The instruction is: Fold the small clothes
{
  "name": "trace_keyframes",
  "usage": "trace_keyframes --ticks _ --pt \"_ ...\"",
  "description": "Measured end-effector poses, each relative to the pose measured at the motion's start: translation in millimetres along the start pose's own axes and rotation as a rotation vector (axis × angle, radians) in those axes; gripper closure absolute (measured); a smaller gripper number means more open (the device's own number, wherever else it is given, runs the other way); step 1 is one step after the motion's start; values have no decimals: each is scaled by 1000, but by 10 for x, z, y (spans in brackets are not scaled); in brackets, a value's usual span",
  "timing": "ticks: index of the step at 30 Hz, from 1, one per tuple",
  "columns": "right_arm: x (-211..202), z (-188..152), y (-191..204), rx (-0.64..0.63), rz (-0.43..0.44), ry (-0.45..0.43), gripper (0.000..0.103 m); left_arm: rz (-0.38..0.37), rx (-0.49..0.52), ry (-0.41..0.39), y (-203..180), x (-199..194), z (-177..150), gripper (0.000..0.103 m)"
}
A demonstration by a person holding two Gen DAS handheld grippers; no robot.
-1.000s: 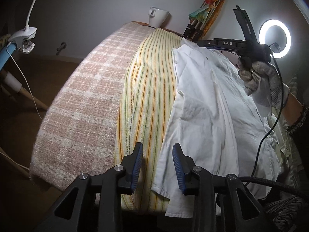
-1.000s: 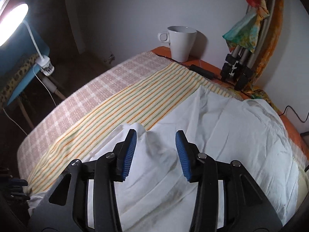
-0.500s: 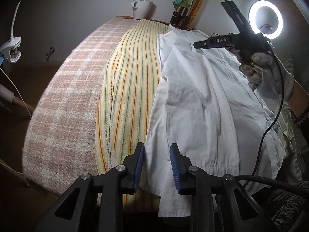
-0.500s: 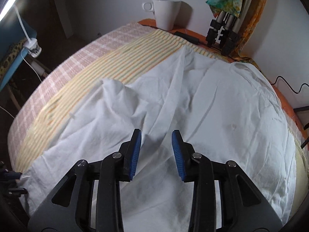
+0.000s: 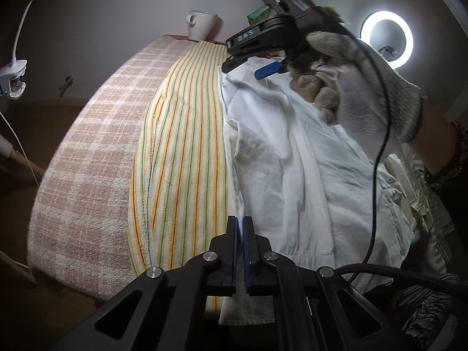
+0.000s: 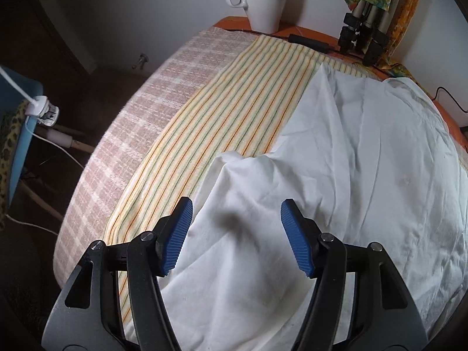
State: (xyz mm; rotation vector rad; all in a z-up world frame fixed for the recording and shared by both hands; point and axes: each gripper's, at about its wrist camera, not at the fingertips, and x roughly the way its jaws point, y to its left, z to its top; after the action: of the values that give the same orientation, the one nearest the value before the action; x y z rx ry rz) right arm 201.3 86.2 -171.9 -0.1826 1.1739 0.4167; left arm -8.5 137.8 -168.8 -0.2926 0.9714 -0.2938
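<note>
White cotton, a small shirt-like garment (image 5: 292,181), lies spread over the striped yellow towel (image 5: 181,161) that covers the worktop alongside a pink checked cloth (image 5: 96,152), with its cuffed end hanging over the near edge. The left tongs (image 5: 240,251) are pressed together on the garment's long side edge, close to that near edge, and the cloth runs up from between the pads in a taut line. The right tongs (image 6: 237,234) are spreading, held by a gloved hand (image 5: 359,87) over the far part of the garment; cloth lies under them, but the pads are not pressing on it. The main risk, as I judge it, is an uneven fold: with only one pinch holding, lifting now would drag the garment sideways, bunch the crumpled ridge (image 6: 245,163) near the towel, and perhaps pull the striped towel along if the pinch caught it too, which I cannot tell. A shallow bite could also slip off the hem. A white mug (image 6: 263,3) and a tripod (image 6: 362,35) at the far edge could be knocked by a wide sweep.
</note>
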Motion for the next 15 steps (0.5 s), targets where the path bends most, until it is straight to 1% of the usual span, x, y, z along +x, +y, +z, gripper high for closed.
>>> trace_keyframes --ticks 3,7,12,14,15 --pt "110 65 -18 52 5 24 37 -36 11 -18 -101 -80 0 103" --pt "183 140 -28 96 35 45 34 -64 52 -21 -296 -100 7 103" --pt "205 195 -3 70 9 63 34 -77 128 -14 -590 -57 25 103" --pt "186 203 -32 58 -8 55 34 -75 155 -12 -701 -36 26 103" --pt "171 201 -55 55 -16 52 36 -77 166 -10 -754 -27 21 103"
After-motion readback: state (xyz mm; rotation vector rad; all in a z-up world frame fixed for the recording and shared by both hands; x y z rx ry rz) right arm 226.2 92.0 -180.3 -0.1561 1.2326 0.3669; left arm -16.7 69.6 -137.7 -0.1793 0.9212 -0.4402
